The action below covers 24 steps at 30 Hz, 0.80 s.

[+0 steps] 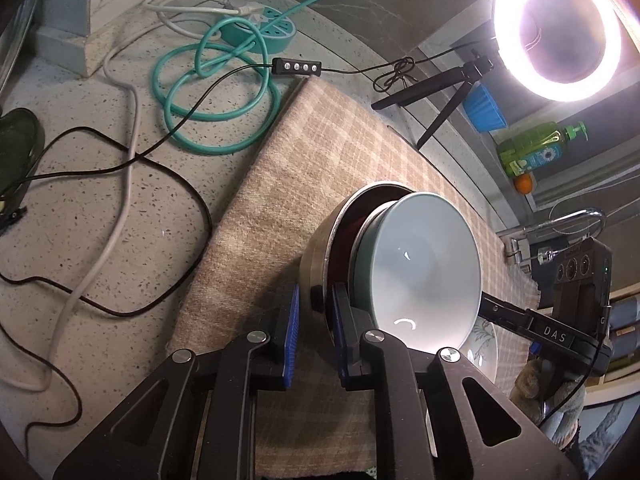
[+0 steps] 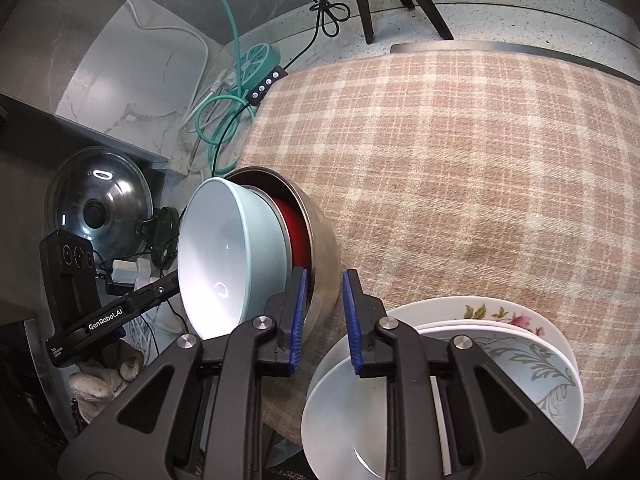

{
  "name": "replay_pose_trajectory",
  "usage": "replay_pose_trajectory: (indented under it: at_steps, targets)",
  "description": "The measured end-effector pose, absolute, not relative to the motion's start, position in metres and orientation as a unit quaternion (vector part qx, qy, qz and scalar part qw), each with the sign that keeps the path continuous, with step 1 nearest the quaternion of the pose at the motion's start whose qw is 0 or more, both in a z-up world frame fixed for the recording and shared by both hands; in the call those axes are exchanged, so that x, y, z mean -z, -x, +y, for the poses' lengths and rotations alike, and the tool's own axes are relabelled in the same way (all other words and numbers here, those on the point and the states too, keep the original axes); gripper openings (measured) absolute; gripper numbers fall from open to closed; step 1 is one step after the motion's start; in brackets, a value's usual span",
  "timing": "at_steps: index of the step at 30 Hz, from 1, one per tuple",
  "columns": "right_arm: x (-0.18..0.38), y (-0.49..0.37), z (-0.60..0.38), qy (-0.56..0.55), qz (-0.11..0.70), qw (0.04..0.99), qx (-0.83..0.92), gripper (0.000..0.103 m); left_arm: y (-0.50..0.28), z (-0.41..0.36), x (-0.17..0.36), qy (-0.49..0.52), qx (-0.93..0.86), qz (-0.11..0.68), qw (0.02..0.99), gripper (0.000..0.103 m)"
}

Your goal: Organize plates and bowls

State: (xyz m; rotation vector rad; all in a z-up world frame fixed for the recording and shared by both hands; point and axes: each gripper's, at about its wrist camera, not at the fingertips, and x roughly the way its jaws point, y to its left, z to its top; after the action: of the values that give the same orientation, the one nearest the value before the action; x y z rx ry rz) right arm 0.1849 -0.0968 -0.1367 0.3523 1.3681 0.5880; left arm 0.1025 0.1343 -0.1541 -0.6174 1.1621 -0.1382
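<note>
A nest of bowls stands tilted on the checked cloth (image 1: 320, 160): a steel bowl (image 1: 318, 256) outermost, a red bowl (image 2: 298, 236) inside it, a pale blue bowl (image 1: 420, 272) innermost. My left gripper (image 1: 316, 328) is open, its fingers either side of the steel bowl's rim, not clamping it. My right gripper (image 2: 324, 312) is open too, straddling the steel bowl's (image 2: 324, 248) rim from the opposite side. A stack of floral plates (image 2: 528, 344) with a white bowl (image 2: 344, 412) on it lies under my right gripper.
Teal cable coils (image 1: 216, 100), a teal power strip (image 1: 260, 28), black and white cords lie on the speckled counter. A ring light (image 1: 560, 32) on a tripod stands behind the cloth. A glass pot lid (image 2: 100, 204) sits left. A soap bottle (image 1: 540, 148) and a faucet (image 1: 576, 220) are at the right.
</note>
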Motion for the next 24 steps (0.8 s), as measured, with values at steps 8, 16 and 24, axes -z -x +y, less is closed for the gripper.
replay_pose_trajectory:
  at_steps: [8,16,24]
  targets:
    - [0.1408,-0.1849,-0.0899,-0.160,0.623,0.717,-0.270,0.012,-0.1056,0.1326,0.1560,0.283,0.068,0.542,0.788,0.011]
    - [0.1378,-0.1839,-0.0890,-0.151,0.619,0.723,-0.265,0.012,-0.1053,0.1302,0.1536,0.270,0.068,0.544,0.792,0.011]
    - [0.1342,-0.1771,-0.0888,-0.146,0.613,0.730,-0.264,0.012,-0.0997,0.1258,0.1500,0.251,0.068,0.543,0.798,0.011]
